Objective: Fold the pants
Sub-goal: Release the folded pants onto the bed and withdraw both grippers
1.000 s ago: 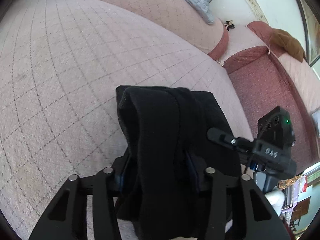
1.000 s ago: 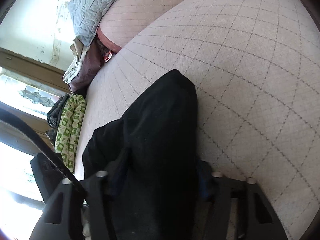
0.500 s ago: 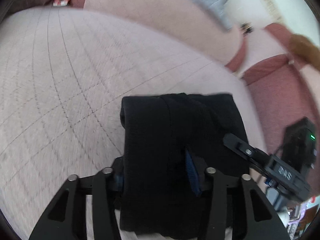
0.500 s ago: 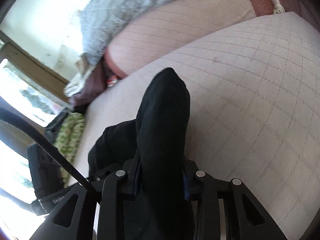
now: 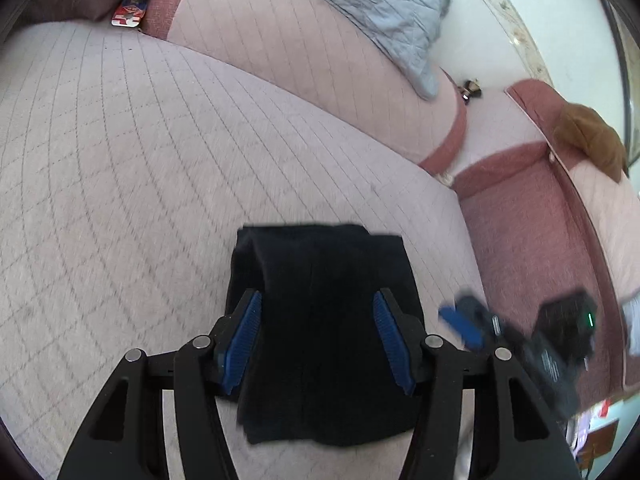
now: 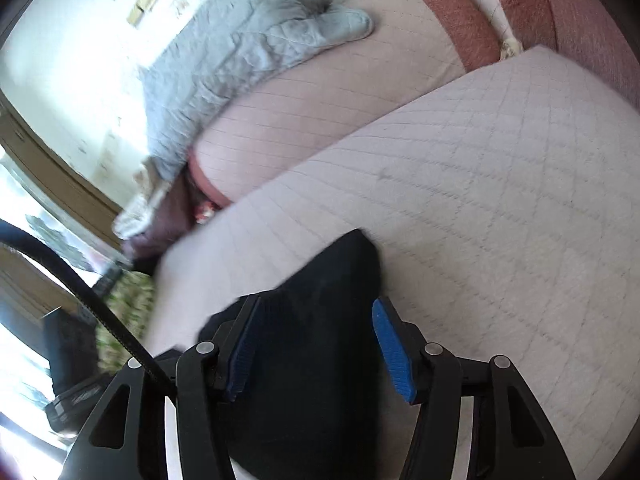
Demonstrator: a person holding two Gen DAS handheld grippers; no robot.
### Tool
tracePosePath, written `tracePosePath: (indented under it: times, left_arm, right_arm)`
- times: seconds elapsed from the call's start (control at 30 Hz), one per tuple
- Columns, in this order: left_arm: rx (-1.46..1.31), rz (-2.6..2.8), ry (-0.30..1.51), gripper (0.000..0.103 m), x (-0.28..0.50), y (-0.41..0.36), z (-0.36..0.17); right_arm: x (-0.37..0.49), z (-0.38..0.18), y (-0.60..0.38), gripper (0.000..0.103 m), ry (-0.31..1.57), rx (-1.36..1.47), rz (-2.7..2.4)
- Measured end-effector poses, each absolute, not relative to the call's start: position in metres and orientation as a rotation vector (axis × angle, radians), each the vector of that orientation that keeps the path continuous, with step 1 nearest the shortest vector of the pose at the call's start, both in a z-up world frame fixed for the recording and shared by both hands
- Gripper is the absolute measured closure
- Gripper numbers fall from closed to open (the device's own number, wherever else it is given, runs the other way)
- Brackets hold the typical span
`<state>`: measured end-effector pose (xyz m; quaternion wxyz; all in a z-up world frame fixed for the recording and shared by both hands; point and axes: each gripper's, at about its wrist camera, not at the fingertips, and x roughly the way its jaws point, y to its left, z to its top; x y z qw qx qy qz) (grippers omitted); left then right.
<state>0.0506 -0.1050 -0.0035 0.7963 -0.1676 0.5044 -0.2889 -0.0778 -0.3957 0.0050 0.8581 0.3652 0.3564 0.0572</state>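
The black pants (image 5: 320,320) lie folded into a compact rectangle on the quilted pale sofa seat (image 5: 140,160). My left gripper (image 5: 316,320) is open, its blue pads (image 5: 244,336) standing apart on either side of the bundle. My right gripper (image 6: 316,320) is open too, its blue pads (image 6: 390,348) wide over the same pants (image 6: 316,360). The right gripper also shows in the left wrist view (image 5: 520,344) just right of the bundle.
The sofa backrest (image 5: 300,48) rises behind, with a grey quilted blanket (image 5: 380,8) over it. A brown cushion (image 5: 588,136) sits on the red armrest at the right. Piled fabrics (image 6: 160,208) and a green patterned cloth (image 6: 128,300) lie at the seat's left end.
Both grippers were shut on the black pants and have opened. They have pulled back a little, and the folded bundle now lies flat on the seat.
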Motion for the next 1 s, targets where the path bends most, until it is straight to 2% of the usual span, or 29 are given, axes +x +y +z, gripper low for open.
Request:
tracePosePath:
  times: [0.2,0.37,0.63,0.73,0.93,1.0]
  left_arm:
    - [-0.401,-0.524,1.214,0.044,0.083,-0.122,-0.061]
    - [-0.341,-0.558,1.179,0.043,0.069,-0.120,-0.036]
    - [-0.222,-0.536,0.994,0.042,-0.015,-0.075,0.023]
    - [-0.127,-0.487,0.889,0.042,-0.055,-0.063,0.037]
    - [0.010,-0.296,0.530,0.020,-0.138,-0.047,0.070]
    - [0.023,-0.248,0.426,0.005,-0.158,-0.046,0.080]
  right_arm:
    - [-0.077,-0.033,-0.390,0.043,0.860,0.821,0.151]
    - [-0.078,-0.040,-0.398,0.042,0.841,0.896,0.141]
    - [-0.123,0.012,-0.384,0.038,0.737,0.791,0.103]
    - [-0.159,0.027,-0.369,0.032,0.686,0.751,0.097]
    - [-0.224,0.042,-0.331,0.032,0.642,0.566,-0.002]
    - [-0.247,0.053,-0.322,0.032,0.580,0.464,-0.088]
